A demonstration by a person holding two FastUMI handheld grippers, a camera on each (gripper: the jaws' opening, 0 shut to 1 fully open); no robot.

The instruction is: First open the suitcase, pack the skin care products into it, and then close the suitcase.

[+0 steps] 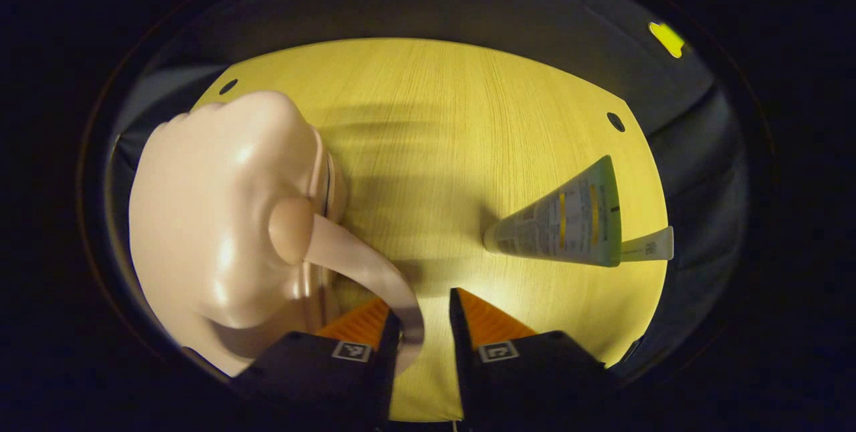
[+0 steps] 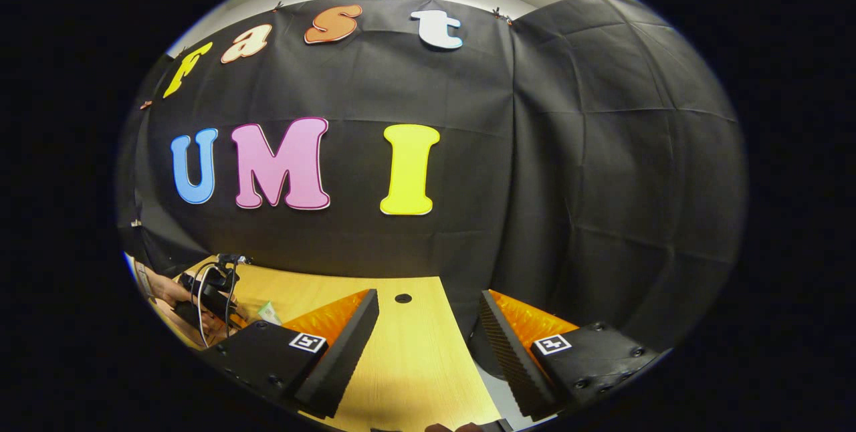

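Left gripper (image 1: 424, 315) jaws apart, suitcase (image 1: 221, 218) strap (image 1: 374, 271) between them, frame's lower left. Tube (image 1: 568, 221) right of jaws. Right gripper (image 2: 428, 325) jaws apart.

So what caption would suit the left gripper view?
Left gripper at the pale suitcase's strap, a skincare tube waiting on the table.

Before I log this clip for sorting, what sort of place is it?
Probably a staged recording booth, not a home: black cloth wall behind a bare wooden table, with just a pale suitcase and a skin care tube laid out.
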